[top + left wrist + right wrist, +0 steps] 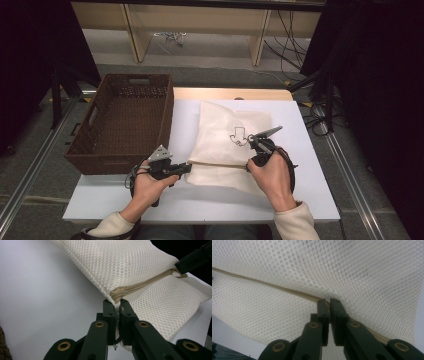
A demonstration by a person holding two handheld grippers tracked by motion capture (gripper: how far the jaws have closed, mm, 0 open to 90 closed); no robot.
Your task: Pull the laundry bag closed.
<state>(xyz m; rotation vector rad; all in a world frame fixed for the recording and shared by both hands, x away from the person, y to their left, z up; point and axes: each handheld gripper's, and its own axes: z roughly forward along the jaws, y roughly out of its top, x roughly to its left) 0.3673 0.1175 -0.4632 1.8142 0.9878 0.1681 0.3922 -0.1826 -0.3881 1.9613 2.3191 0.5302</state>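
While both hands rest low over the near half of the white bench (125, 200), a cream mesh laundry bag (230, 135) lies flat at its middle, just right of a brown wicker basket (125, 122) that stands at the bench's left edge.

Left hand-held gripper (186, 168): lies level, pointing right, tips at the bag's near-left corner. From the left gripper view, the jaws are clenched on the mesh at the end of the tan zipper (140, 285), fabric pinched between the two black pads (110, 306). The bag (130, 265) rises away from the pinch point, its upper flap bulging above the zipper line.

Right hand-held gripper (248, 165): held by the right hand (272, 175) at the bag's near edge, right of centre. In the right gripper view, the jaws are clamped together on the zipper seam (274, 287), mesh (337, 270) puckered around the tips. Whether they grip the slider itself or just the seam cannot be told.

A dark printed motif (239, 135) shows on the bag's top face, just beyond the right hand-held gripper.
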